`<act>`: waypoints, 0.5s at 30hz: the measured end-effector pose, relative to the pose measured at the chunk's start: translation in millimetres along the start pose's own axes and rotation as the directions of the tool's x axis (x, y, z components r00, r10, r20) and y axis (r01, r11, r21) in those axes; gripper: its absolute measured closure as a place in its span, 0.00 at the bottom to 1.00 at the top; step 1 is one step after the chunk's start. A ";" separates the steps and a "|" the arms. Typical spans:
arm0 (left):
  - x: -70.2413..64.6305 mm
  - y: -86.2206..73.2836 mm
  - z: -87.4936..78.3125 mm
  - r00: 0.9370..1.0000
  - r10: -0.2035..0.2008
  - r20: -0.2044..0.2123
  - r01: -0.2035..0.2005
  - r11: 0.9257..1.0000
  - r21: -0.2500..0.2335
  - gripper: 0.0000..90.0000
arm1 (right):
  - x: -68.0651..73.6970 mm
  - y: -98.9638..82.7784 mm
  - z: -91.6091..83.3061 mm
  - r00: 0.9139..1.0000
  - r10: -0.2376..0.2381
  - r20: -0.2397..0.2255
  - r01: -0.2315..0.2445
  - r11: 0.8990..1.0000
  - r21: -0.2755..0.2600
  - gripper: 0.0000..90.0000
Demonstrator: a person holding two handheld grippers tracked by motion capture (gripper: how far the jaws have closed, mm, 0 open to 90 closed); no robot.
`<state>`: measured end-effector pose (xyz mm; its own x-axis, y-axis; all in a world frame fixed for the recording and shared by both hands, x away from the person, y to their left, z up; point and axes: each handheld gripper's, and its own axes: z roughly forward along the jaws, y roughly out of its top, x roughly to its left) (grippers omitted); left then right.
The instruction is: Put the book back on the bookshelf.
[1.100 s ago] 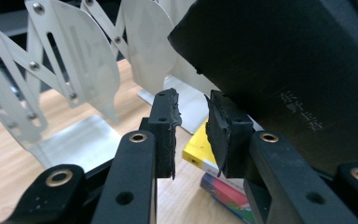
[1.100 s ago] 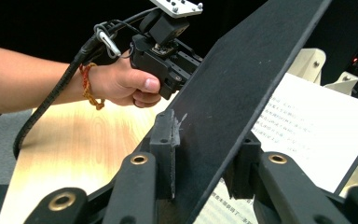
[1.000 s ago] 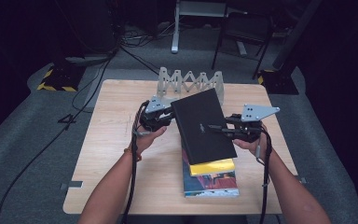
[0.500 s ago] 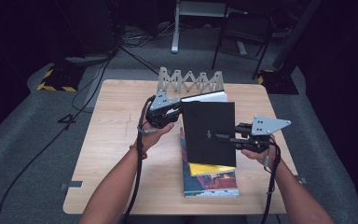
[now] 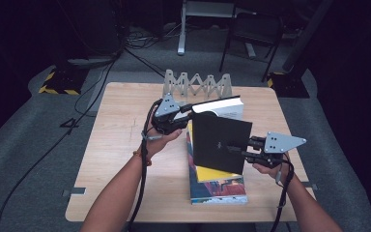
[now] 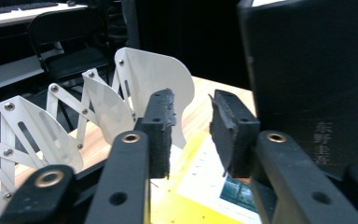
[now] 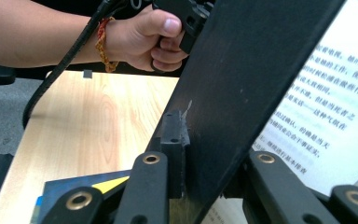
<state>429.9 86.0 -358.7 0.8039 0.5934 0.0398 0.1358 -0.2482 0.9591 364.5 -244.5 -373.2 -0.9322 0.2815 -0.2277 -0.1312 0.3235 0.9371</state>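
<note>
- High view: black book (image 5: 221,141) tilted up at table (image 5: 121,145) centre, over the colourful book (image 5: 217,186).
- Your right gripper (image 5: 245,153) pinches its cover at 3 o'clock; stiff, hinge-floppy.
- Left gripper (image 6: 191,126) has just been opening, empty; regrip the spine.

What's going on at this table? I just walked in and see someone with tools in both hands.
A person is lifting a black book off a colourful book lying on the table. The right tongs clamp the black book's cover, holding it upright. The left tongs have just been opening and stand beside the book with nothing between their jaws. A white folding rack stands behind, at the table's far edge.
</note>
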 end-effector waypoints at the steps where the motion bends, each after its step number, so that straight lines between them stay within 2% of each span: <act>1: -2.3 -1.7 -4.4 1.000 -0.012 -0.005 0.012 1.000 -0.007 0.64 | 3.6 -2.7 -2.2 1.000 0.003 0.005 -0.003 1.000 -0.004 0.85; 3: -3.5 -3.3 -6.4 1.000 -0.011 -0.013 0.011 1.000 -0.001 0.63 | 4.5 -3.4 -2.8 1.000 0.001 0.007 -0.001 1.000 -0.006 0.86; 4: -7.5 -7.7 -10.7 0.999 0.012 -0.033 -0.012 1.000 0.023 0.59 | 5.8 -4.7 -5.4 1.000 0.007 0.008 -0.007 1.000 -0.012 0.86; 5: -7.5 -7.7 -10.7 0.999 0.012 -0.033 -0.012 1.000 0.023 0.57 | 5.8 -4.7 -5.4 1.000 0.007 0.008 -0.007 1.000 -0.012 0.86; 6: -11.9 -13.8 -14.4 0.999 0.039 -0.028 -0.037 0.998 0.056 0.54 | 6.9 -6.1 -6.4 1.000 0.009 0.009 -0.009 1.000 -0.018 0.86; 7: -11.9 -13.8 -14.4 0.999 0.039 -0.028 -0.037 0.998 0.056 0.54 | 6.9 -6.1 -6.4 1.000 0.009 0.009 -0.009 1.000 -0.018 0.86; 8: -17.0 -21.3 -18.4 0.997 0.067 -0.033 -0.064 0.994 0.087 0.52 | 8.5 -7.0 -7.0 1.000 0.007 0.011 -0.007 1.000 -0.020 0.87; 9: -17.0 -21.3 -18.4 0.997 0.067 -0.033 -0.064 0.994 0.087 0.52 | 8.5 -7.0 -7.0 1.000 0.007 0.011 -0.007 1.000 -0.020 0.87; 10: -18.6 -25.4 -20.1 0.997 0.076 -0.025 -0.073 0.992 0.103 0.52 | 9.1 -7.2 -7.3 1.000 0.006 0.008 -0.006 1.000 -0.020 0.87; 11: -21.9 -34.4 -22.9 0.996 0.092 -0.021 -0.088 0.987 0.135 0.49 | 10.2 -7.6 -8.0 1.000 0.005 0.007 -0.005 1.000 -0.016 0.87; 12: -21.9 -34.4 -22.9 0.996 0.092 -0.021 -0.088 0.987 0.135 0.49 | 10.2 -7.6 -8.0 1.000 0.005 0.007 -0.005 1.000 -0.016 0.87; 15: -25.1 -51.1 -24.5 0.996 0.085 0.032 -0.089 0.980 0.179 0.45 | 11.7 -9.3 -9.6 1.000 0.009 0.006 -0.009 1.000 -0.015 0.87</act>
<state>388.6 102.5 -401.8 0.8304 0.5457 0.1121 0.1652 -0.4334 0.8859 351.6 -252.9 -382.0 -0.9312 0.2899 -0.2210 -0.1279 0.3079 0.9428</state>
